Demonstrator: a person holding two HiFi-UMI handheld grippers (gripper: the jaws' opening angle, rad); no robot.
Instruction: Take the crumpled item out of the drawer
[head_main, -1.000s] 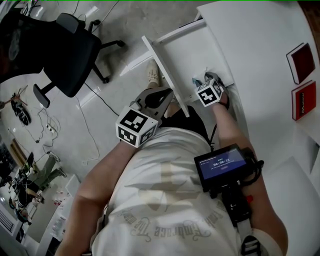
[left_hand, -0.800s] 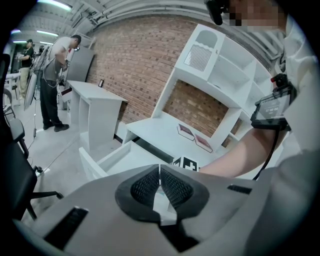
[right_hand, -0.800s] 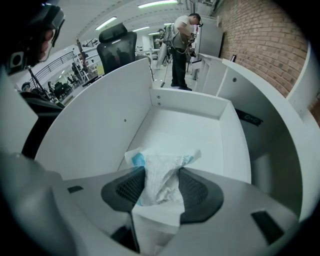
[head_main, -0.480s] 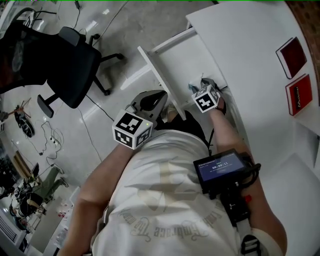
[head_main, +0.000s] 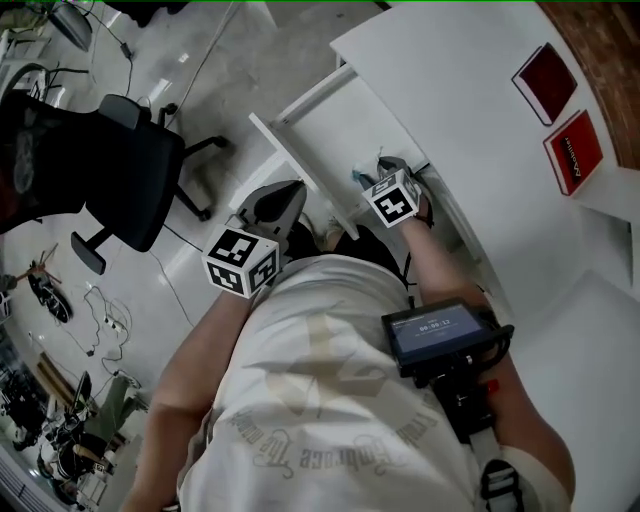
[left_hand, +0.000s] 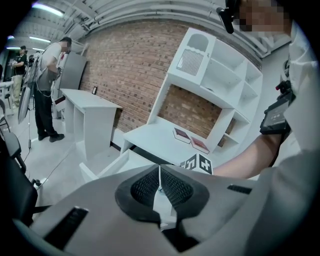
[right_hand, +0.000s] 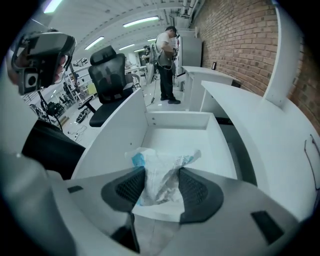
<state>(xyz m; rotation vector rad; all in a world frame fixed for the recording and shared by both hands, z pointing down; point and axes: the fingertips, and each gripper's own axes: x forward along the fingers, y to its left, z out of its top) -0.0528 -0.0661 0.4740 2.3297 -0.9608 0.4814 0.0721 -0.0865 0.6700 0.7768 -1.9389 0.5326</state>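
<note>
The white drawer (head_main: 345, 120) stands pulled out from under the desk (head_main: 470, 120). In the right gripper view a crumpled white and blue wrapper (right_hand: 163, 162) sits between the pads of my right gripper (right_hand: 161, 176), which is shut on it over the drawer's near end (right_hand: 150, 212). The head view has my right gripper (head_main: 378, 175) at the drawer's near right corner, a bit of the wrapper (head_main: 358, 177) peeping out. My left gripper (head_main: 272, 203) hangs outside the drawer front, to its left. Its pads (left_hand: 172, 189) touch with nothing between them.
A black office chair (head_main: 110, 160) stands on the floor left of the drawer. Two red boxes (head_main: 545, 80) (head_main: 573, 150) lie on the desk at the far right. A white shelf unit (left_hand: 215, 80) rises behind the desk. A person (right_hand: 165, 45) stands far off.
The head view has swung, so everything sits lower and further left in the picture. Both grippers keep their places at the drawer, and the right one's hold on the wrapper looks unchanged.
</note>
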